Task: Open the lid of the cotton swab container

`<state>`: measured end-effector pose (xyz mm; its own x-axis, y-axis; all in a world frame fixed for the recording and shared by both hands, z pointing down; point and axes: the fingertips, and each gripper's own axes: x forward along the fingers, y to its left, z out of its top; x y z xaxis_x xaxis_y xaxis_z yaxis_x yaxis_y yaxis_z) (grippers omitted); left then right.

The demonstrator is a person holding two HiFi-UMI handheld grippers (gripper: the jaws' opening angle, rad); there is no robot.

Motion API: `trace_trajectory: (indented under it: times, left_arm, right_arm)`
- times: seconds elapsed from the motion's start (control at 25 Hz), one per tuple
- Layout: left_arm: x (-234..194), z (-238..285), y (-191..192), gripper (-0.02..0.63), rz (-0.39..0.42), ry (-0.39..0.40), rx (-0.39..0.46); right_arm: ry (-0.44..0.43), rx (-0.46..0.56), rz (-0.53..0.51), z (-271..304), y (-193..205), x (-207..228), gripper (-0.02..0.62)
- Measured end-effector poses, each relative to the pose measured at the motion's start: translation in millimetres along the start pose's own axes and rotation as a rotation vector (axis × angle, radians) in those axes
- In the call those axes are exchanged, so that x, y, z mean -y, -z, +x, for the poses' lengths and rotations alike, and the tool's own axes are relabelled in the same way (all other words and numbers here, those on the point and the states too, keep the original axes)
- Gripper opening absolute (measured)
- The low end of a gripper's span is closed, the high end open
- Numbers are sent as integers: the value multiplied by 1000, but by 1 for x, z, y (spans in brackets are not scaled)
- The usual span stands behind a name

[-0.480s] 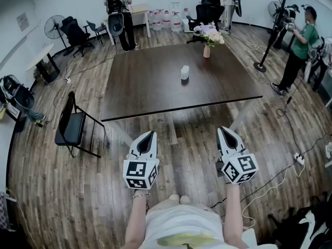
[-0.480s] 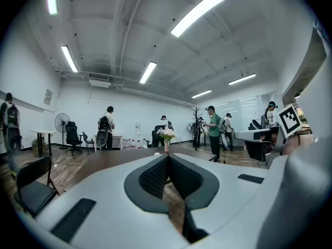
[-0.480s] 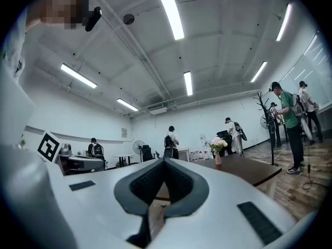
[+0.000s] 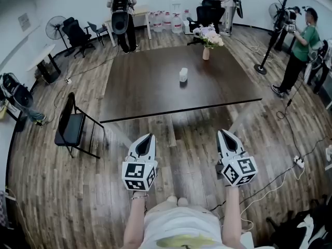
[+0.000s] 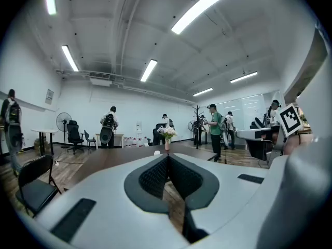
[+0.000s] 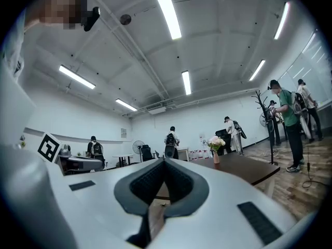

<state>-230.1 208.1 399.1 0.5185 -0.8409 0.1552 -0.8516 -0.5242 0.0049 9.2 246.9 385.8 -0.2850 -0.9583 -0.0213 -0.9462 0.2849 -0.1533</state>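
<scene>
**Asker:** How are you holding your hands?

**Me:** Both my forearms reach straight ahead from my body. My left gripper [image 4: 150, 136] and my right gripper [image 4: 220, 132] are side by side over the wood-plank floor [image 4: 52, 180]. Each has its marker cube back by my wrist and its white nose aimed at the large dark brown rectangular table [image 4: 145, 87]. Both stop short of the table's near edge.

**Asker:** Are the jaws on anything?

**Me:** No. On each gripper the two dark ribbed pads meet at the tip with nothing between them, so both are closed and empty.

**Asker:** And the cotton swab container?

**Me:** The small white cylindrical cotton swab container [image 4: 183, 74] stands upright near the middle of the table, well apart from both grippers. Its lid is on.

**Asker:** What else is on the table?

**Me:** A slim pinkish vase of pale flowers [image 4: 206, 52], towards the far edge, beyond the container.

**Asker:** And around it?

**Me:** A black folding chair [image 4: 70, 123] stands off the table's left side. A person in a green shirt [image 4: 301, 51] stands off its right side, beside a black tripod stand [image 4: 267, 51]. Past the far edge, a person wearing a black backpack [image 4: 120, 14] stands at a small pale desk. Clear water jugs [image 4: 166, 19] sit by the white back wall, and a standing fan [image 4: 53, 29] is off the far left corner.
</scene>
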Motion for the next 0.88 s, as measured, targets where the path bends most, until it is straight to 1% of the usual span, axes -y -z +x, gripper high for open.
trace_trajectory:
  times: [0.16, 0.44, 0.68, 0.88]
  left_arm:
    - [7, 3, 2, 21, 3, 2, -9]
    - [13, 15, 10, 21, -14, -15, -29]
    - [16, 38, 9, 21, -10, -7, -37]
    - [12, 68, 9, 21, -8, 2, -48]
  right_arm:
    - [-4, 4, -1, 0, 1, 6, 21]
    - [-17, -10, 20, 7, 10, 19, 21]
    - [-15, -7, 37, 21, 12, 37, 21]
    - [-3, -4, 56, 40, 14, 57, 21]
